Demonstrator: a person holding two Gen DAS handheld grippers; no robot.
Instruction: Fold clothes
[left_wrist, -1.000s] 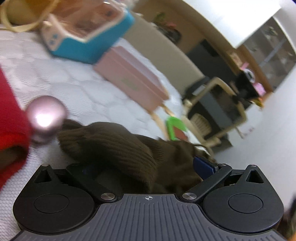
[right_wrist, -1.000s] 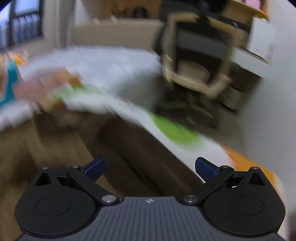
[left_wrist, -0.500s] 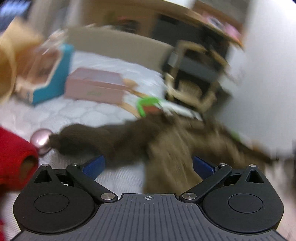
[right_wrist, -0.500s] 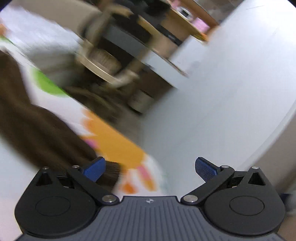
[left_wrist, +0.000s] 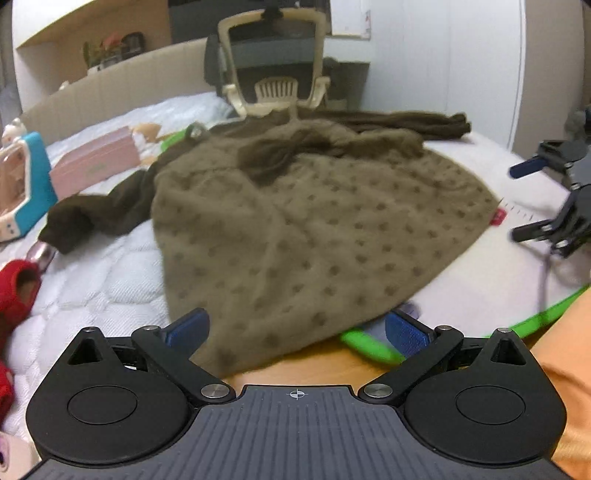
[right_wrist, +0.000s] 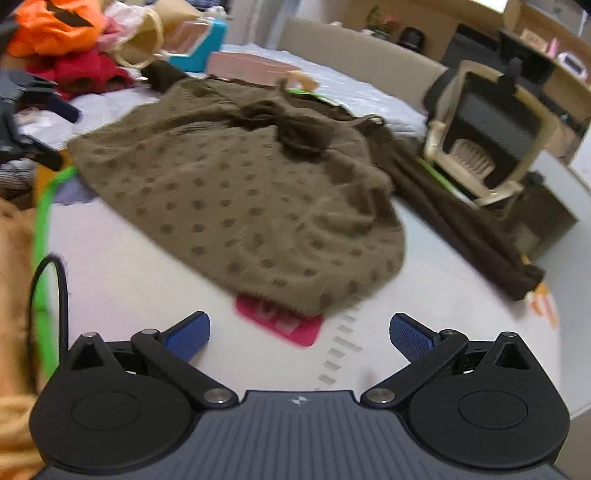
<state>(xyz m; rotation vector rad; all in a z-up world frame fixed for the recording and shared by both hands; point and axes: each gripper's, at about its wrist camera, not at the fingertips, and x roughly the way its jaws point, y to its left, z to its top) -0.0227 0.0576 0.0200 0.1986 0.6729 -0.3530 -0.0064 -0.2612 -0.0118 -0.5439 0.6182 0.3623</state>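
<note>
Left gripper: jaws wide, empty, hem of brown dotted sweater between fingers | Right gripper: jaws wide, empty | Sweater spread flat on bed, 12 o'clock of both

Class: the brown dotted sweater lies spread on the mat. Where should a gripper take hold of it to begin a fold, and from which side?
Take the brown dotted sweater at its near hem, by the corner over the pink patch. That edge lies flat and free just ahead of the open right gripper, so come in low from the near side, probably sliding one of the fingers under.
</note>
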